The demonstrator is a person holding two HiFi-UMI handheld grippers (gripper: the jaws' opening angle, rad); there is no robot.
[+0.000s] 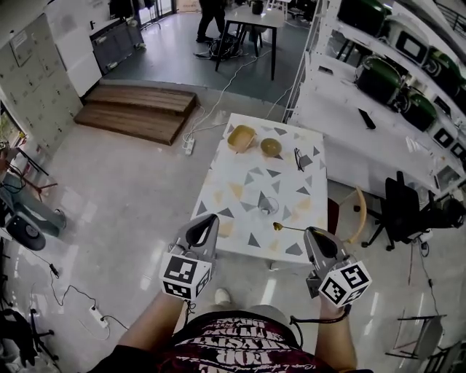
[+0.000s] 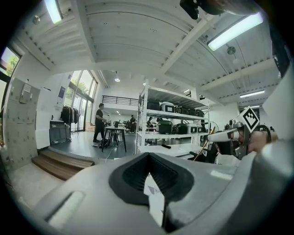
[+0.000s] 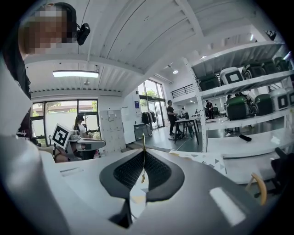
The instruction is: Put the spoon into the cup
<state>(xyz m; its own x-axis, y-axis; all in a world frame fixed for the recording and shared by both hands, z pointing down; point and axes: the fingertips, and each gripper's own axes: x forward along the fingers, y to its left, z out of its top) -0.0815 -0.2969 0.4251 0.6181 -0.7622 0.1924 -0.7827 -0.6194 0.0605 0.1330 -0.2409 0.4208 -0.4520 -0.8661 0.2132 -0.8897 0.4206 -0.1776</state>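
Head view: spoon [image 1: 288, 228] (gold), lettered shirt [image 1: 233, 348]

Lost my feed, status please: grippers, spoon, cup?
Left gripper shut, empty. Right gripper shut on spoon, short of the cup on the table. Nothing between them.

Right claw [image 1: 312, 233] holds spoon [image 1: 287, 228] near cup [image 1: 268, 206].

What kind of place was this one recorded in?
Probably a lab or workshop hall: tall metal shelving loaded with boxy appliances, a small patterned table standing in the open, and a dark work table further back.
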